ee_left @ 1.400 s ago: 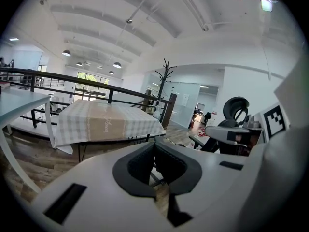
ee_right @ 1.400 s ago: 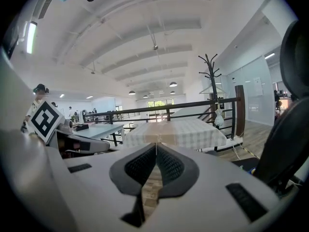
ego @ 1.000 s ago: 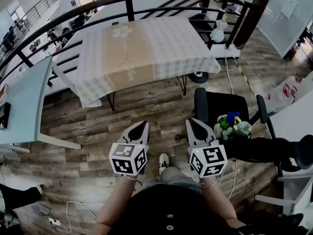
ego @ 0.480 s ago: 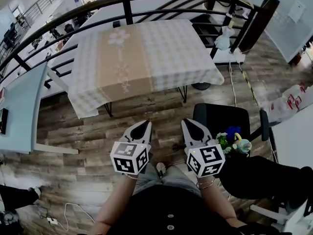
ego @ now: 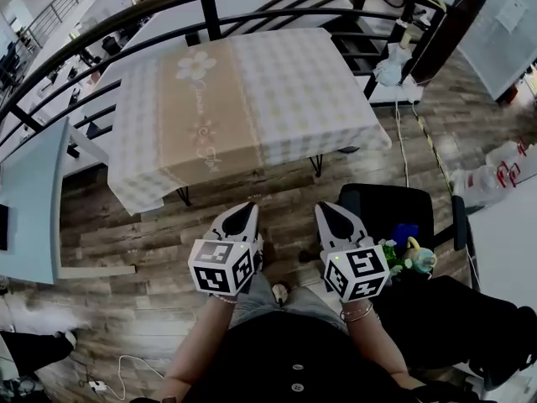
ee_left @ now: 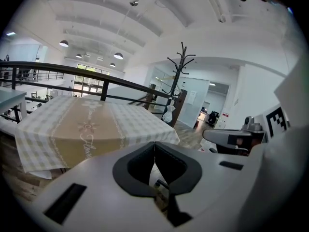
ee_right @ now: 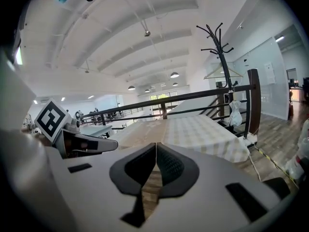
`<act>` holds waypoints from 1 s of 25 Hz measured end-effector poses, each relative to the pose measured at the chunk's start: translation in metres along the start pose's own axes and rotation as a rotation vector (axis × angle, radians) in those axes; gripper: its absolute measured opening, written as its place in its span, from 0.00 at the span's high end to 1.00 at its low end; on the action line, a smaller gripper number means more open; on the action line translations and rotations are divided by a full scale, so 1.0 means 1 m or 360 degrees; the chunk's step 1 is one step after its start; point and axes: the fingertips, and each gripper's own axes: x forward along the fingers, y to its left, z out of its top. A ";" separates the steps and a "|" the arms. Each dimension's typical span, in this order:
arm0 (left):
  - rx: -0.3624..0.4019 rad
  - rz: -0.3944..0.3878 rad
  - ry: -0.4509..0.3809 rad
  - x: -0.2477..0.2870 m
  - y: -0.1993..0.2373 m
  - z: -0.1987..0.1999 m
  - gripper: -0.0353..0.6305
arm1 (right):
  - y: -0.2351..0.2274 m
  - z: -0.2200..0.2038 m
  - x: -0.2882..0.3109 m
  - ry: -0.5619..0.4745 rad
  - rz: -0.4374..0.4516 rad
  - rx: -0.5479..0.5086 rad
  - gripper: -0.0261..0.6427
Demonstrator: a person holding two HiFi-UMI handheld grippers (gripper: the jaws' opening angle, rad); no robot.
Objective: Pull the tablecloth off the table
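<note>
Head view: the tablecloth [ego: 285, 82] hides the tabletop entirely, only dark table legs [ego: 315, 164] showing under the near hem, and the script on its beige band [ego: 197, 112] is too small to read. The pale table [ego: 33, 200] at left is cut by the picture's edge; the black chair [ego: 394, 212] is partly covered by the right gripper [ego: 325, 210] and a small, indistinct bundle of flowers [ego: 407, 254]. Gripper views: the pale bodies of the left gripper [ee_left: 154, 149] and right gripper block the floor just ahead.
</note>
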 end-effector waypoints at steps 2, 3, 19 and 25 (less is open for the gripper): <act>-0.0002 -0.0020 0.0009 0.015 0.013 0.011 0.93 | -0.007 0.006 0.019 0.0012 -0.0026 0.0008 0.92; 0.0000 -0.0032 0.0015 0.023 0.020 0.017 0.93 | -0.010 0.009 0.029 0.0016 -0.0040 0.0013 0.92; 0.0154 -0.0306 0.0173 0.121 0.099 0.076 0.93 | -0.032 0.042 0.153 0.0043 -0.0218 0.0145 0.92; 0.0114 -0.0345 0.0163 0.131 0.111 0.080 0.93 | -0.031 0.037 0.171 0.0098 -0.0211 0.0168 0.92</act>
